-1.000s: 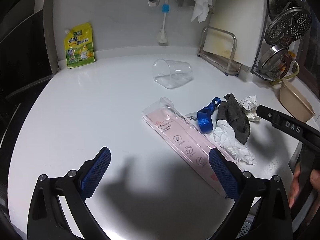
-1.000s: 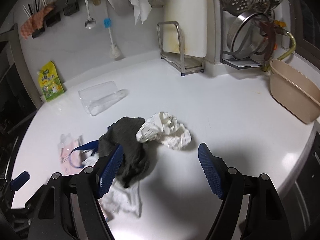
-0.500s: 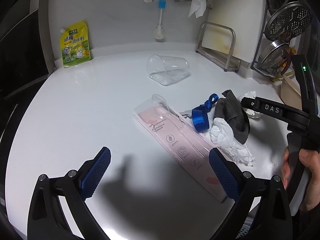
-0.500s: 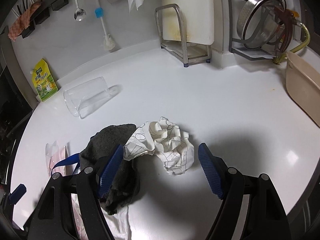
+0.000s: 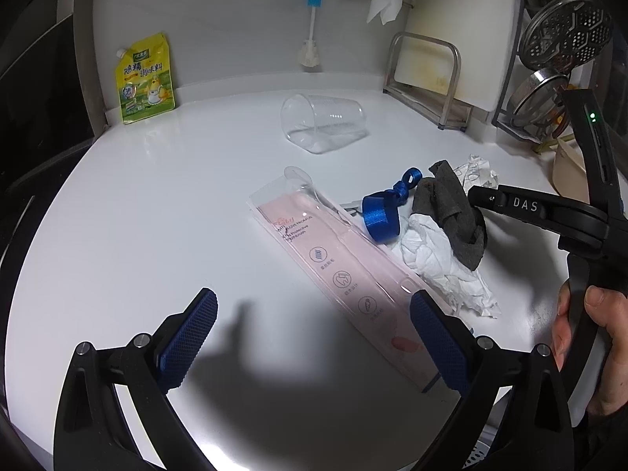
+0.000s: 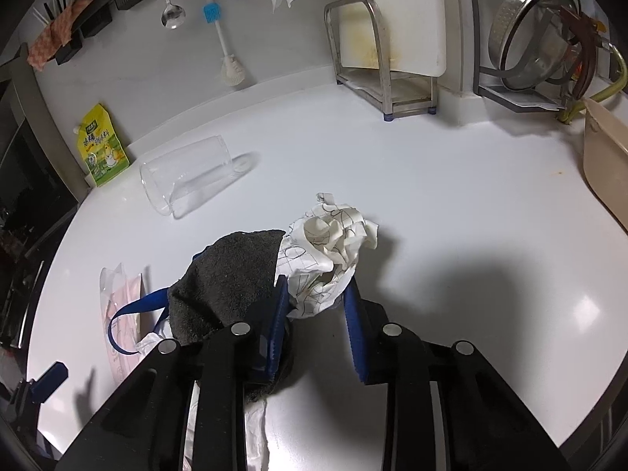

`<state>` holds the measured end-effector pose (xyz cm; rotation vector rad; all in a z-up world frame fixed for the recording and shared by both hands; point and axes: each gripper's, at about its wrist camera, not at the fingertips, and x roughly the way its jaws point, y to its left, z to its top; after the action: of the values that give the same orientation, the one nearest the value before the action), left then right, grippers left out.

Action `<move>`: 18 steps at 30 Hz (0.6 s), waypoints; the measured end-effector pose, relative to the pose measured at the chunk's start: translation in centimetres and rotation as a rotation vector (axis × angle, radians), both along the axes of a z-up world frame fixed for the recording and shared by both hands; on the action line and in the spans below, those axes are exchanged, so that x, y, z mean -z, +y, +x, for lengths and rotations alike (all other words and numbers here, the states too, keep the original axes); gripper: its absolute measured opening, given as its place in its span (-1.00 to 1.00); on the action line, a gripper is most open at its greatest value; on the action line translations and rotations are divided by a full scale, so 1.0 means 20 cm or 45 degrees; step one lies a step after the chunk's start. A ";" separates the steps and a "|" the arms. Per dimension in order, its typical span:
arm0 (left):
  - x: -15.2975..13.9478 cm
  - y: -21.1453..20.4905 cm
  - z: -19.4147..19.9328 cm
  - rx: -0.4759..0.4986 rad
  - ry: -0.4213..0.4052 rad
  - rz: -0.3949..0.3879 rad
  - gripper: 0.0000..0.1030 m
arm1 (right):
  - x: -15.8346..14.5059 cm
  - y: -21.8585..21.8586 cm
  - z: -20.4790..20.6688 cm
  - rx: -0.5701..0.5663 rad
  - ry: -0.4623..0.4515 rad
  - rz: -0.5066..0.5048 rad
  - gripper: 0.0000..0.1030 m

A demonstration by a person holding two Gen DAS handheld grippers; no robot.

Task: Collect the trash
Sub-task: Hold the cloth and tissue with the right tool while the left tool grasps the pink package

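Right hand-held gripper (image 6: 316, 314), jaws just closing, clamped on crumpled white scribbled paper ball (image 6: 333, 247), frame centre: light, soft, crushable. Left hand-held gripper (image 5: 314, 337) wide apart, empty.

A home kitchen: white counter (image 6: 451, 204), dish rack (image 6: 541, 62) (colander inside), hanging ladle (image 6: 170, 11).

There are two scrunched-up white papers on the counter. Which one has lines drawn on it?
The crumpled paper pinched in the right gripper, whose jaws have just closed on it. Thin dark lines cross it. The other white wad, beside the grey cloth, looks plain.
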<state>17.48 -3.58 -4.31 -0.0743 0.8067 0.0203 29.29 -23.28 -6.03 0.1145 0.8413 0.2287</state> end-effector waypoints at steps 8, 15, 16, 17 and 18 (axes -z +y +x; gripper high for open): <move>0.00 -0.07 0.02 -0.006 0.010 -0.021 0.88 | -0.01 -0.06 -0.02 0.026 -0.006 0.040 -0.50; 0.05 -0.14 0.05 -0.019 0.047 0.015 0.88 | -0.02 -0.07 -0.03 0.025 -0.016 0.051 -0.50; 0.05 -0.14 0.05 -0.020 0.050 0.029 0.88 | -0.02 -0.08 -0.03 0.025 -0.016 0.053 -0.50; 0.06 -0.14 0.05 -0.022 0.053 0.042 0.88 | -0.02 -0.08 -0.03 0.025 -0.017 0.054 -0.50; 0.06 -0.14 0.05 -0.024 0.057 0.049 0.88 | -0.02 -0.08 -0.03 0.028 -0.018 0.058 -0.50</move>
<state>18.47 -6.34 -5.60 -0.0450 0.8502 0.0559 28.73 -24.85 -5.56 0.1647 0.8203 0.2279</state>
